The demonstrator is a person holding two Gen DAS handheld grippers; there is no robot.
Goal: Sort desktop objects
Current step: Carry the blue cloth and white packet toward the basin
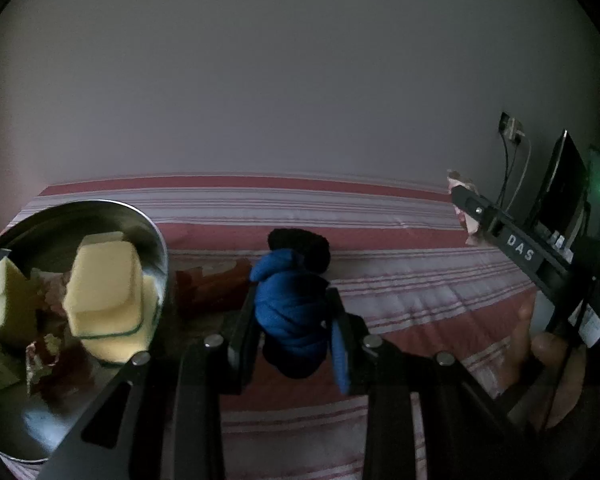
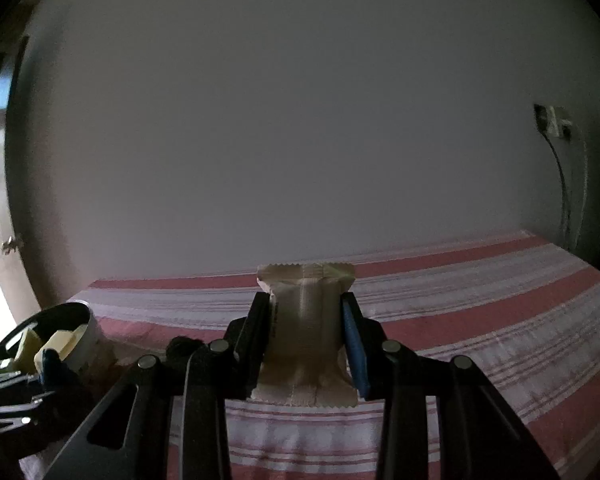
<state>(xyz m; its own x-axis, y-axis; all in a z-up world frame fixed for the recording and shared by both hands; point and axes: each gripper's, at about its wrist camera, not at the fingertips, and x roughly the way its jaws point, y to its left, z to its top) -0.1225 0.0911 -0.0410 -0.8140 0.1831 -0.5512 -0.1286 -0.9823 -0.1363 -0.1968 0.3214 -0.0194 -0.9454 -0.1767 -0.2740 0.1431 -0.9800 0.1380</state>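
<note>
Fingers of the left gripper point(image 1: 292, 320) clench a blue cloth bundle point(image 1: 290, 312) at lower centre of the left view, above the striped cloth point(image 1: 400, 304) on the desk. A metal bowl point(image 1: 156, 240) at lower left holds yellow blocks point(image 1: 104, 288). In the right view, the right gripper point(image 2: 306, 320) grasps a beige packet point(image 2: 306, 320) at centre frame, its fingers pressing both sides.
</note>
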